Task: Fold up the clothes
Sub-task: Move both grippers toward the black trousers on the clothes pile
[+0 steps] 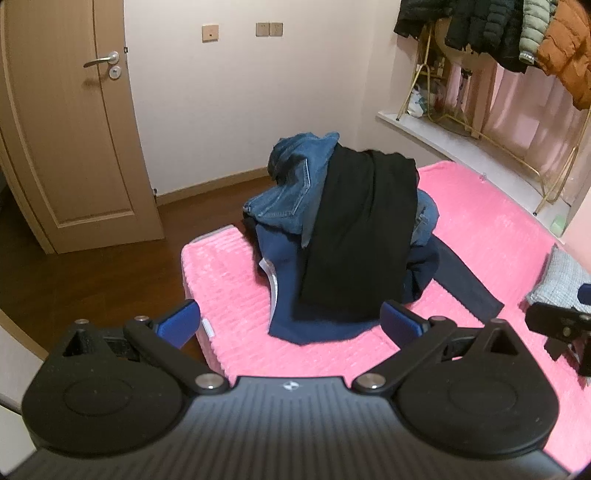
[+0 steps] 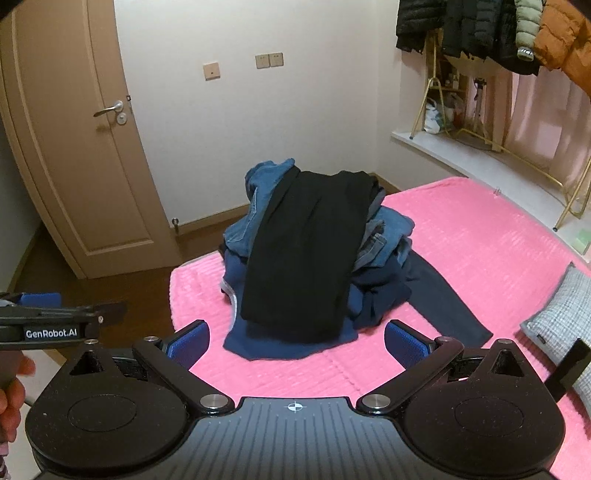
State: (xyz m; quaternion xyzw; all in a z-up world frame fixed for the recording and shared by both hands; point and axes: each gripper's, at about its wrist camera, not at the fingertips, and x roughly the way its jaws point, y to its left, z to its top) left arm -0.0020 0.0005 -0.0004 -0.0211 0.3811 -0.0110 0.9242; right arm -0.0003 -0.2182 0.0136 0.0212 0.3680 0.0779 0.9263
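Observation:
A heap of clothes lies on the pink bed [image 1: 480, 229] [image 2: 461, 236]. On top is draped a black garment [image 1: 358, 236] [image 2: 306, 251]. Under it are blue jeans [image 1: 291, 188] [image 2: 258, 206] and a navy garment [image 1: 317, 325] [image 2: 291, 347], with a dark sleeve or leg [image 1: 469, 284] [image 2: 450, 302] trailing right. My left gripper [image 1: 291, 325] hovers open just short of the heap's near edge, nothing between its blue pads. My right gripper [image 2: 297, 343] is also open and empty, in front of the heap.
A grey cushion [image 1: 565, 273] [image 2: 561, 317] lies on the bed at right. A closed wooden door [image 1: 74, 129] [image 2: 74, 166] and dark floor are at left. Coats [image 1: 517, 33] [image 2: 498, 29] hang on a gold rack over the windowsill [image 1: 443, 140]. A hand [image 2: 11, 398] shows at far left.

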